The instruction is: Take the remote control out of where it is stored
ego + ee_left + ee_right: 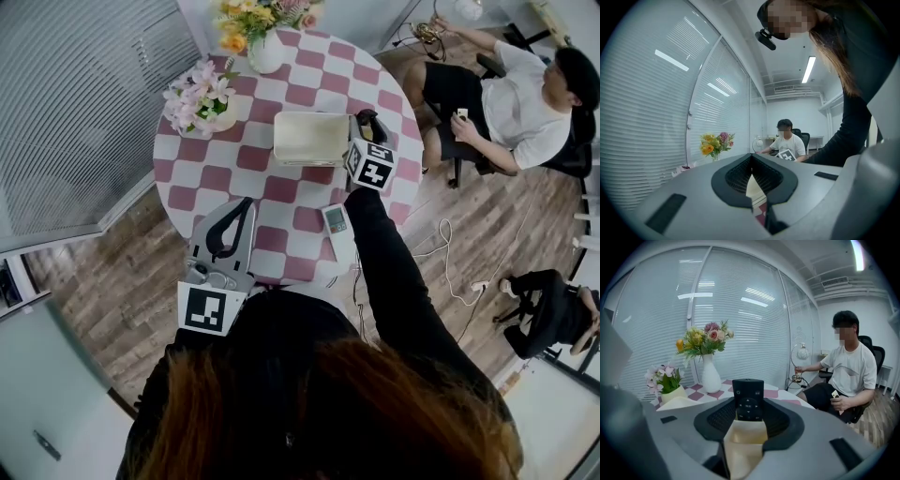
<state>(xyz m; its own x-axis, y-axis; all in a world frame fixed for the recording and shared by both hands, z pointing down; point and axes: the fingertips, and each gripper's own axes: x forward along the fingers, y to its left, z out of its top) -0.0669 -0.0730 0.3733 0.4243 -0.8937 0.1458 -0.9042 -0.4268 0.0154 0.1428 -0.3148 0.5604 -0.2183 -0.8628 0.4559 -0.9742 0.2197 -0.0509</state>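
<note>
The right claw [367, 122] squeezes the black remote [748, 397] sticking up from the cream box [309, 138], while the left claw [247, 204], away from that box, is shut and empty.

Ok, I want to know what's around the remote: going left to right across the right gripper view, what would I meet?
pink flowers in a pot → white vase of flowers → black remote → small round lamp → seated person
</note>
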